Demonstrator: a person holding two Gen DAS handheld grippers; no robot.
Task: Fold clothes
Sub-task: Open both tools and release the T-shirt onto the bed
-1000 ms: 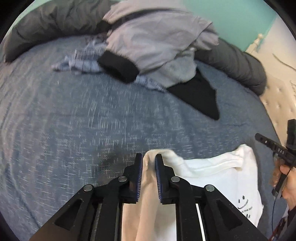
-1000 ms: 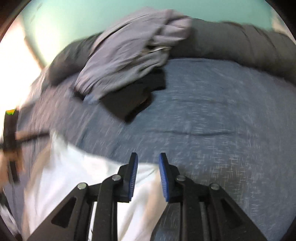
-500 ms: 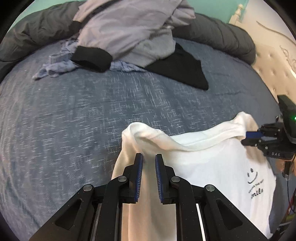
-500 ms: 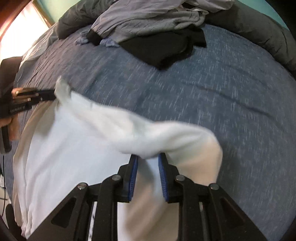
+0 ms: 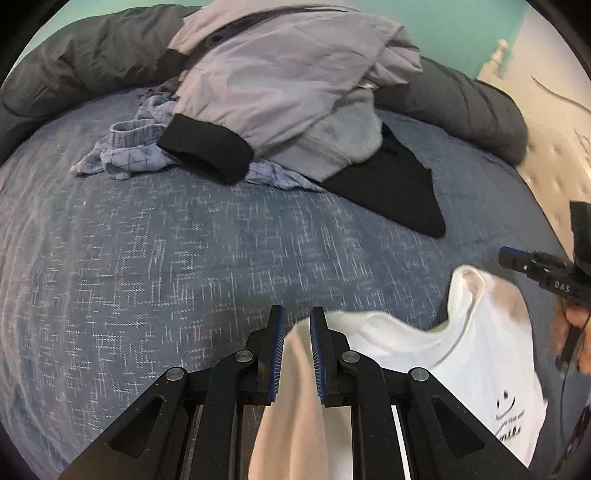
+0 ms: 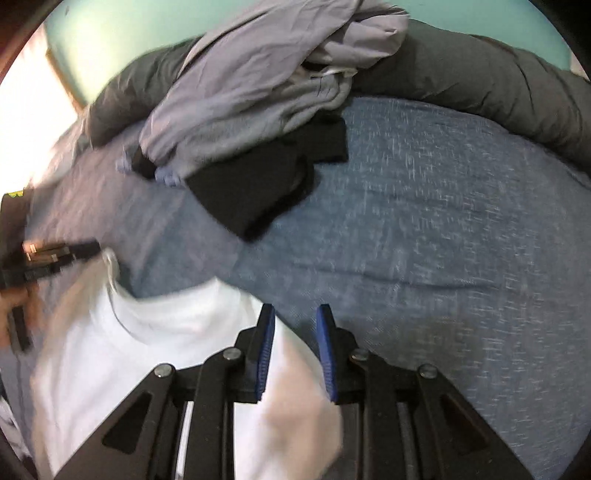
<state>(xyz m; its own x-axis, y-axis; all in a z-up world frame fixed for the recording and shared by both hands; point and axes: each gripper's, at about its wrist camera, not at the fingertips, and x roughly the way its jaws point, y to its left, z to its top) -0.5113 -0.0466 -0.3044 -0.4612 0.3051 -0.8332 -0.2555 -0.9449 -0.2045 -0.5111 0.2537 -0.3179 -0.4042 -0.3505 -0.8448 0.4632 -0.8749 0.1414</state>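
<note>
Blue woven bedspread (image 5: 192, 258), teal wall (image 6: 122, 33)

Soft, even indoor light; a blown-out glare at the right view's left edge. Fisheye bending curves the bed (image 5: 184, 258) outward. Motion blur smears the right view most.

- My right gripper (image 6: 295, 314) points down at the blue bedspread (image 6: 424, 240) at lower centre, its blue-padded jaws having just been opening, a gap showing between them.
- The white T-shirt (image 6: 166, 339) spreads across the lower left, its edge passing under the left pad; whether it is still pinched is unclear.
- At the left edge, my left gripper (image 6: 88, 249) touches the shirt's corner.
- A pile of grey and black clothes (image 6: 251, 103) lies at upper centre.
</note>
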